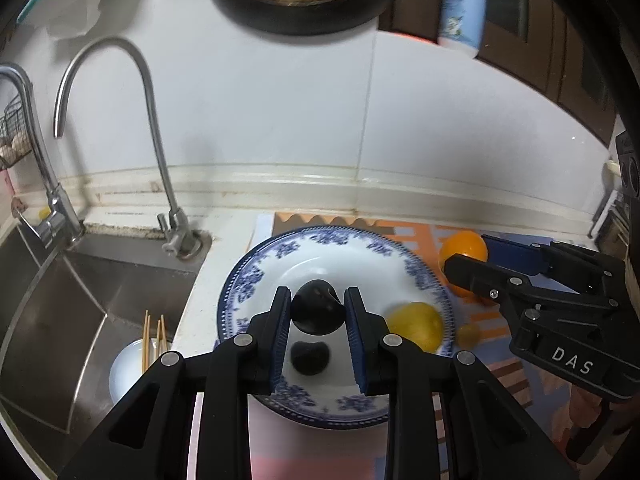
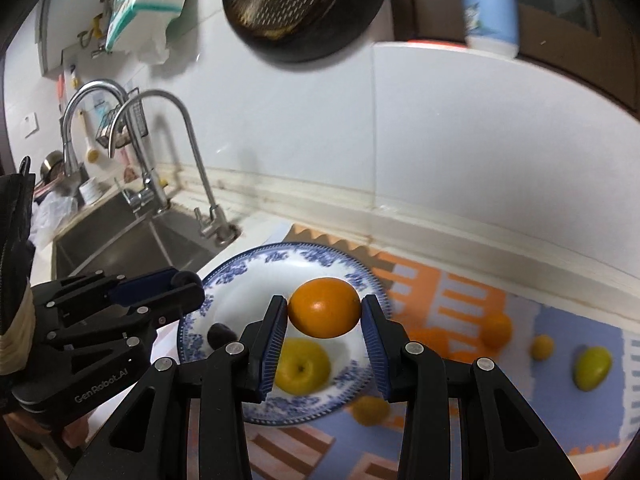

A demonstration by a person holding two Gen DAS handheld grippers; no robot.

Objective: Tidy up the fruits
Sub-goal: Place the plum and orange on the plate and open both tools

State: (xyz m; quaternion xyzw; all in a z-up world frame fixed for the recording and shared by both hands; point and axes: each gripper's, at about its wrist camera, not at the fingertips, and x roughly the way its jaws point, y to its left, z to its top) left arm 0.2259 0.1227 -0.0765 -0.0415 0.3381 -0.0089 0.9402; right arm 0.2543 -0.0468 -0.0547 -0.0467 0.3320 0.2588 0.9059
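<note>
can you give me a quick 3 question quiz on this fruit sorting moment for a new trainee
1. True or false: the right gripper is empty.
2. Which fruit already lies on the blue-patterned plate? A) a yellow fruit B) a red apple C) a banana
3. Fill in: the left gripper is shut on a ___ fruit above the plate.

Key
1. False: it is shut on an orange fruit.
2. A: the yellow fruit lies there, and a small dark fruit too.
3. Dark: the dark fruit sits between its pads.
</note>
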